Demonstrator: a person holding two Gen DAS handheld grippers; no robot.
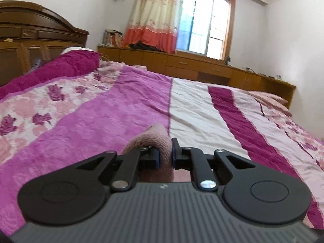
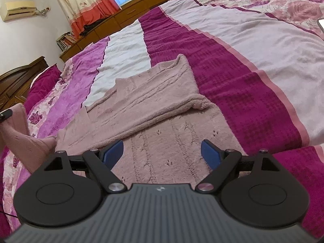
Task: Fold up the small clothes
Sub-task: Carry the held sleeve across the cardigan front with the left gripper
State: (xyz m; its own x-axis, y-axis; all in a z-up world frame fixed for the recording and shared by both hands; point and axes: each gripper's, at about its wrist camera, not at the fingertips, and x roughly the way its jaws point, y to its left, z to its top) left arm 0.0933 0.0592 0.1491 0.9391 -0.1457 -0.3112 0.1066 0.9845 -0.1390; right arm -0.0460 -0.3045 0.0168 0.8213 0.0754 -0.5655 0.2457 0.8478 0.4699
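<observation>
A dusty-pink knitted sweater (image 2: 154, 101) lies on the striped bedspread (image 2: 253, 46), its right sleeve folded across the body. My left gripper (image 1: 165, 155) is shut on a fold of the sweater's pink cloth (image 1: 154, 135), lifted above the bed. In the right wrist view that lifted part (image 2: 22, 133) rises at the far left, where the dark tip of the left gripper (image 2: 6, 114) shows. My right gripper (image 2: 162, 154) hangs open just over the sweater's lower body, with nothing between its blue pads (image 2: 113, 151).
The bed (image 1: 202, 111) fills both views, with a magenta pillow (image 1: 60, 68) and wooden headboard (image 1: 30, 32) at the left. A low wooden cabinet (image 1: 202, 66) runs under the window (image 1: 204, 22) beyond the bed. A phone's corner (image 2: 321, 25) lies at the right edge.
</observation>
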